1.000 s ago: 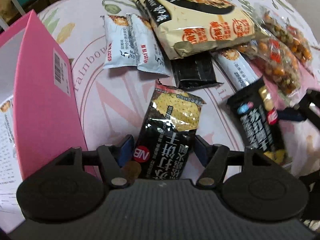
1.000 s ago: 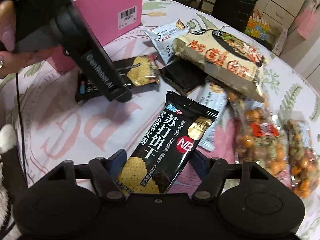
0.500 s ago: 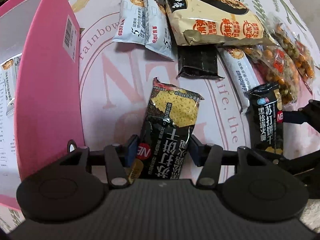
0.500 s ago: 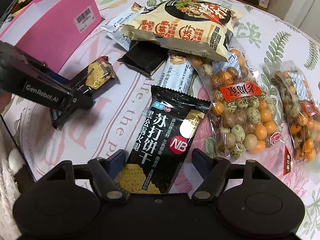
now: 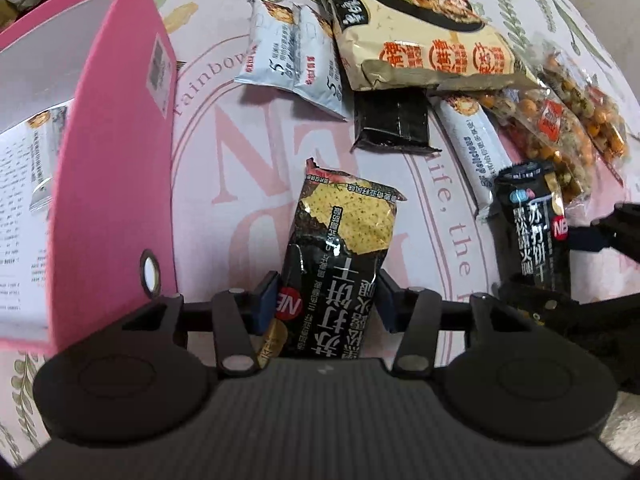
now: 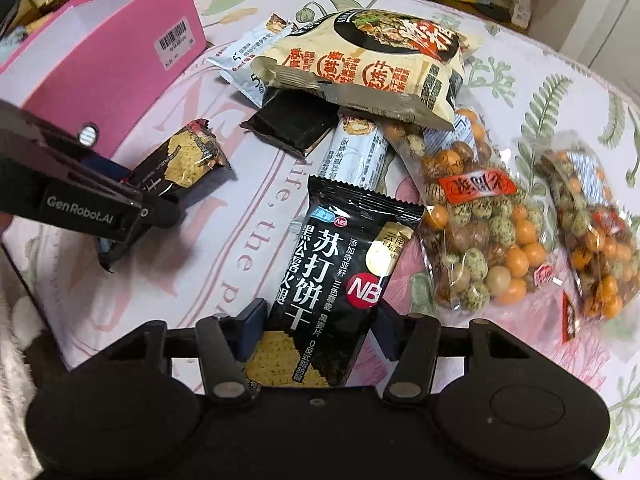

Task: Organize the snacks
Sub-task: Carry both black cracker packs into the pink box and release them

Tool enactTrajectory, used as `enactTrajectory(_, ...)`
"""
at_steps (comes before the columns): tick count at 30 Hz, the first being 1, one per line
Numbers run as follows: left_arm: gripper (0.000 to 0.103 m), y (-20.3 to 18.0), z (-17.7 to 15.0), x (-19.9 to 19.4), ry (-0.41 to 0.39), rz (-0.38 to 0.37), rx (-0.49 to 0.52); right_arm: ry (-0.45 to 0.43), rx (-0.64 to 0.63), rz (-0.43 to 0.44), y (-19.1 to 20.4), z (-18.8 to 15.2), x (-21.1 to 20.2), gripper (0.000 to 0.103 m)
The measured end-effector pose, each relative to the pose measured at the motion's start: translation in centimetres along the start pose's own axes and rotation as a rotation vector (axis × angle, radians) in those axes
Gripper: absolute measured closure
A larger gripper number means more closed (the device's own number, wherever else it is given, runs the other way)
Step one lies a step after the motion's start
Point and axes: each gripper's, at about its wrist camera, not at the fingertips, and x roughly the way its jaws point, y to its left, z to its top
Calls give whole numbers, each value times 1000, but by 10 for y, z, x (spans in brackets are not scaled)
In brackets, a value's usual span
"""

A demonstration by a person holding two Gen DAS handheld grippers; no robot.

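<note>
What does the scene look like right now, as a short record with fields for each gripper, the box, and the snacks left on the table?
left gripper: jaws just closing, pads against a black cracker packet
right gripper: jaws just closing, pads against a second black cracker packet
pink box: open, left of the snacks, a white packet inside
on the table: large noodle bag, plain black packet, white packets, two clear bags of coated nuts

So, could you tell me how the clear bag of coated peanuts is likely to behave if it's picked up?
The clear peanut bag would probably sag and shift, since loose round nuts fill soft film. Its glossy wrapper looks somewhat slippery. It likely weighs more than the flat cracker packs.
</note>
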Motion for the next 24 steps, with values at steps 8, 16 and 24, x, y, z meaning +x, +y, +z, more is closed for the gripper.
enactTrajectory(8,55,0,-24,-18,-39,-38,-72,-12,1,82,6,-5,-15,42)
enactTrajectory(16,54,-9,-60,-33,-76,-52,-117,-9,-41,106,18,-13,-23,42)
enactTrajectory(24,54,7,-96,-62,-142,-49,-192,-29,-66,127,26,-20,-34,42)
